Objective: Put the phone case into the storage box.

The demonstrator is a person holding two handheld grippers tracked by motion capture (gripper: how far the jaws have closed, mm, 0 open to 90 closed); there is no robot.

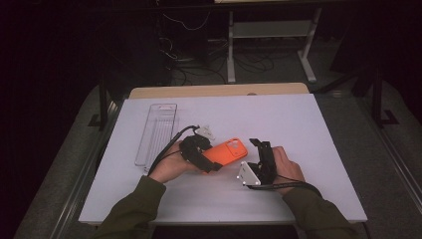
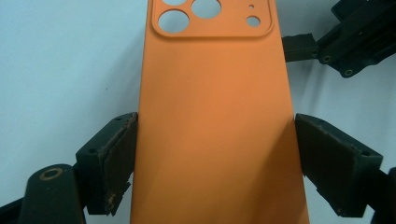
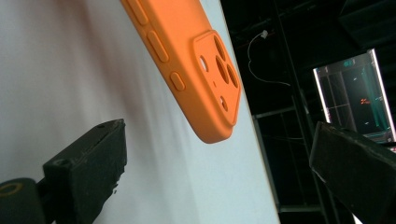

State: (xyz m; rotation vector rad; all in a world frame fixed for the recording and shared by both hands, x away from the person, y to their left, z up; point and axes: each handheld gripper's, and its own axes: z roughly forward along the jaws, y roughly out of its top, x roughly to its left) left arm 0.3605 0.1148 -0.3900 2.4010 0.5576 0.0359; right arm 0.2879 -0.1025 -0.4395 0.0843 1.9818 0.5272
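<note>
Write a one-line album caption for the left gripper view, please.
An orange phone case, camera cutouts at the far end, is clamped across its width by the left gripper above a white table.

In the high view, the left gripper (image 1: 206,162) covers the near end of the orange phone case (image 1: 225,152), so its grip there is hidden. The left gripper view cuts the case (image 2: 217,121) off at top and bottom. In the right gripper view the case (image 3: 187,56) runs out past the top edge. The clear tray (image 1: 157,133), left of the case, is too faint to tell its contents.
</note>
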